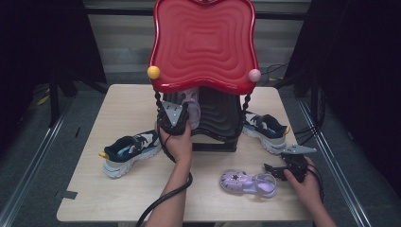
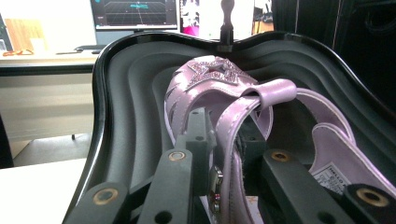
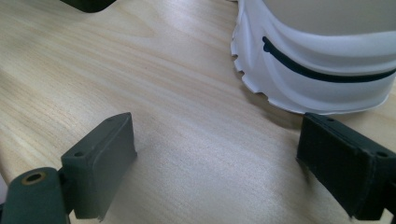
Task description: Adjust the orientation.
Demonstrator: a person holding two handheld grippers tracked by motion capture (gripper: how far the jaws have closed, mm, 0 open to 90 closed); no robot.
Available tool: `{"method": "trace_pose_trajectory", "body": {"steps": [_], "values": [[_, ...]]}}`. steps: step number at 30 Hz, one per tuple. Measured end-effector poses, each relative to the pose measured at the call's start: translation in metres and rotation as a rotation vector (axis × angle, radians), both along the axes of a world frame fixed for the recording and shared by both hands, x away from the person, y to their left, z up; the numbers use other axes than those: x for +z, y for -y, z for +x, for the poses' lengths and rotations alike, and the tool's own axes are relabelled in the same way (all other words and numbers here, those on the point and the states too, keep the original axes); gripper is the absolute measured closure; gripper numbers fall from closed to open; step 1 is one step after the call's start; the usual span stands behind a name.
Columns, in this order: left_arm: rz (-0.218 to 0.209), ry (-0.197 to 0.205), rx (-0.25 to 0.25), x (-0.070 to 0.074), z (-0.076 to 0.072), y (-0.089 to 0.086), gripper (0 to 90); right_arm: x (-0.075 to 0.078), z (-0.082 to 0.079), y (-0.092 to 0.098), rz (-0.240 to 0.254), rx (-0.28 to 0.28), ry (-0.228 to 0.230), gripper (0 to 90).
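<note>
A: Left tool [image 1: 173,124], centre frame, is clenched on the lilac sandal's [image 2: 219,88] strap, on the rack's black shelf [image 2: 126,93].

B: Handling?

A: Light, soft, floppy — I'd grip nearer the heel. Right tool [image 1: 279,172], lower right, is released beside its twin [image 1: 248,183] on the surface [image 1: 118,189].

A light wooden table [image 1: 127,189] carries a two-tier shoe rack [image 1: 222,137] at its far middle, black lower tray under a red top. On the tabletop lie a navy sneaker [image 1: 128,152] at left, a second sneaker [image 1: 265,129] at right beside the rack, and a lilac sandal [image 1: 248,182] near the front right.
</note>
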State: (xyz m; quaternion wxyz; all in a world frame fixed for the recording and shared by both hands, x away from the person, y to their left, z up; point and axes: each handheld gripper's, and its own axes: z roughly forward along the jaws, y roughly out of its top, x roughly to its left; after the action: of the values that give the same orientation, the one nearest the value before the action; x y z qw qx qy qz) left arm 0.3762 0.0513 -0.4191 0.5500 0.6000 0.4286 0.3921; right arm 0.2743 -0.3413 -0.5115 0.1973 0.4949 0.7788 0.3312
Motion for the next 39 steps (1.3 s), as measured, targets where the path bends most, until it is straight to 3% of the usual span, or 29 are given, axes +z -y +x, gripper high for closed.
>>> {"method": "trace_pose_trajectory", "body": {"steps": [9,21,26,39], "values": [[0.003,-0.022,-0.013,0.002,0.002,0.002,77.0,0.000,0.000,0.000,0.000,0.001,-0.001,10.5],[0.042,-0.058,-0.009,0.005,-0.001,-0.001,62.9,0.000,0.000,0.000,0.000,0.000,0.000,10.5],[0.053,-0.071,-0.035,0.007,-0.004,-0.001,58.4,0.000,0.000,0.000,0.000,0.002,0.000,10.5],[0.053,-0.121,-0.073,0.015,-0.008,-0.005,56.7,0.000,0.000,0.000,0.000,0.003,0.000,10.5]]}}
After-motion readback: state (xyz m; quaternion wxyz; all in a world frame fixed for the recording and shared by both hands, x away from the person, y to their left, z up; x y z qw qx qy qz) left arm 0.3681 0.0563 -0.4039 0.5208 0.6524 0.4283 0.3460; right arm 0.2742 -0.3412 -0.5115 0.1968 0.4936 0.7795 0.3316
